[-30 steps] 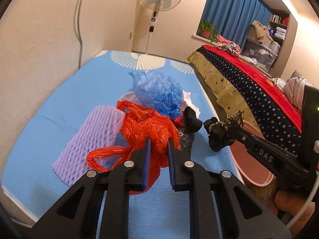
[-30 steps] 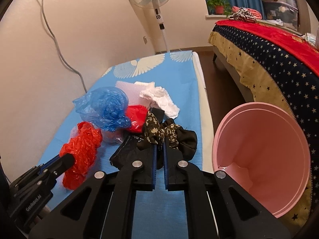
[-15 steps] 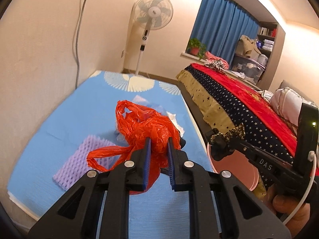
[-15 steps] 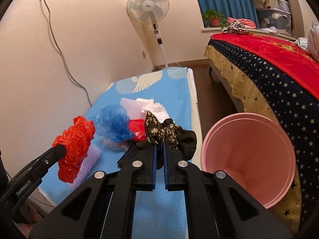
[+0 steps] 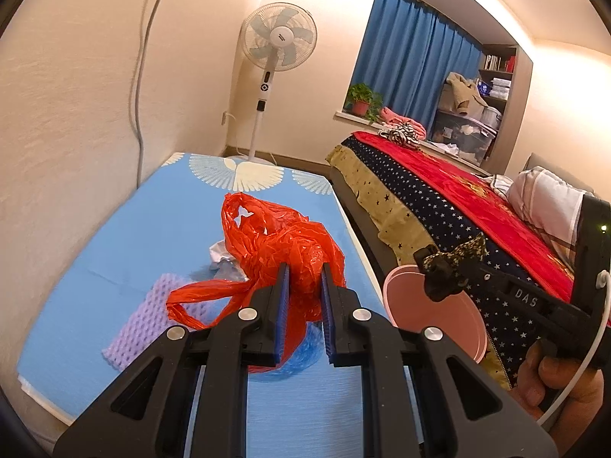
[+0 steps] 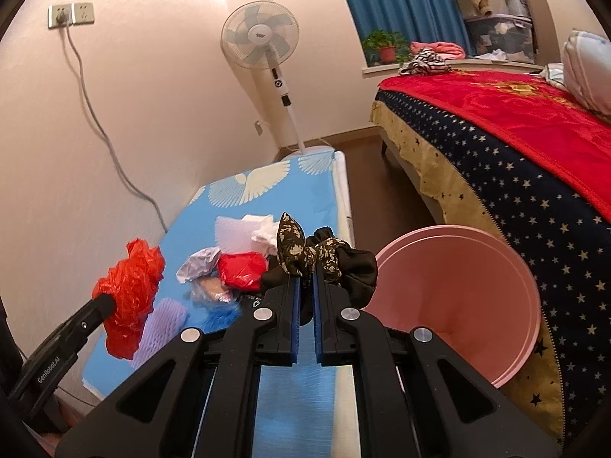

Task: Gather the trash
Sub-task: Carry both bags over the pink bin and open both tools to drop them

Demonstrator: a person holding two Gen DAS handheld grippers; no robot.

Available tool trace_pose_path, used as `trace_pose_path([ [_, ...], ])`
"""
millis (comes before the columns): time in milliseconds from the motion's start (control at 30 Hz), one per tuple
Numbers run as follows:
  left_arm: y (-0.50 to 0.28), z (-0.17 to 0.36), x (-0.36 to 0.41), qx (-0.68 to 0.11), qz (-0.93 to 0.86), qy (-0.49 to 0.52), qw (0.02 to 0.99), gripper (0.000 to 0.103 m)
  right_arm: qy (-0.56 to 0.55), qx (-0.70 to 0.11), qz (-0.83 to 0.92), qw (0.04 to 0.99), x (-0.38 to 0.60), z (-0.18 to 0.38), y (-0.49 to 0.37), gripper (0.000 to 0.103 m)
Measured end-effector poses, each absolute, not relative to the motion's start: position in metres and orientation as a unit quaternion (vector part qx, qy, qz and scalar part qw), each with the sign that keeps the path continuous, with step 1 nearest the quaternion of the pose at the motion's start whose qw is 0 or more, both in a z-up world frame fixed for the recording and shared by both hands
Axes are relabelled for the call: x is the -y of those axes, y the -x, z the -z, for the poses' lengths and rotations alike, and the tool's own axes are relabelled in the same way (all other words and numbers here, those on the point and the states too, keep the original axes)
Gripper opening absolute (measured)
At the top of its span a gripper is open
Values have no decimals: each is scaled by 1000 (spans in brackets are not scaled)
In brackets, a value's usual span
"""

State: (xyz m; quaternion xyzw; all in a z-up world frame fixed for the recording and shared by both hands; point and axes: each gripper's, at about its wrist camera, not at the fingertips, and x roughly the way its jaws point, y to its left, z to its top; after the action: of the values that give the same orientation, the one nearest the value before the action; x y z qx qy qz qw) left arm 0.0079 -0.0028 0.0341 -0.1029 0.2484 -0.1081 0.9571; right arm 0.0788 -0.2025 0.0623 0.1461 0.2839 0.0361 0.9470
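My left gripper [image 5: 304, 271] is shut on a crumpled orange-red plastic bag [image 5: 282, 244] and holds it above the blue mat [image 5: 126, 236]; the bag also shows in the right wrist view [image 6: 131, 290]. My right gripper [image 6: 304, 280] is shut on a black and camouflage-patterned cloth [image 6: 324, 257], held up beside the pink bin [image 6: 477, 286]. In the left wrist view the right gripper [image 5: 439, 271] hangs over the pink bin's [image 5: 439, 309] rim. More trash lies on the mat: a small red bag [image 6: 242, 271], white paper [image 6: 248, 229] and a purple foam net [image 5: 149, 313].
A blue plastic bag [image 6: 219, 315] and clear wrap [image 6: 208, 290] lie on the mat. A standing fan [image 5: 278, 45] is at the mat's far end. A bed with a red and starry cover [image 6: 515, 145] stands right of the bin. A wall runs along the left.
Both grippers have risen from the mat with their loads. The right gripper has moved toward the pink bin, the cloth now near its rim. The pile on the mat looks farther below.
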Motion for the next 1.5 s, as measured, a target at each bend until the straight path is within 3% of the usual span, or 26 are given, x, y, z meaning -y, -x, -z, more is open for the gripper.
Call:
trace_pose_path([
  [1100, -73, -24, 143, -274, 277, 69, 918, 15, -148, -238, 152, 948, 302, -67, -68, 6],
  [1500, -88, -12, 162, -291, 302, 70, 905, 15, -153, -243, 170, 943, 317, -60, -70, 6],
])
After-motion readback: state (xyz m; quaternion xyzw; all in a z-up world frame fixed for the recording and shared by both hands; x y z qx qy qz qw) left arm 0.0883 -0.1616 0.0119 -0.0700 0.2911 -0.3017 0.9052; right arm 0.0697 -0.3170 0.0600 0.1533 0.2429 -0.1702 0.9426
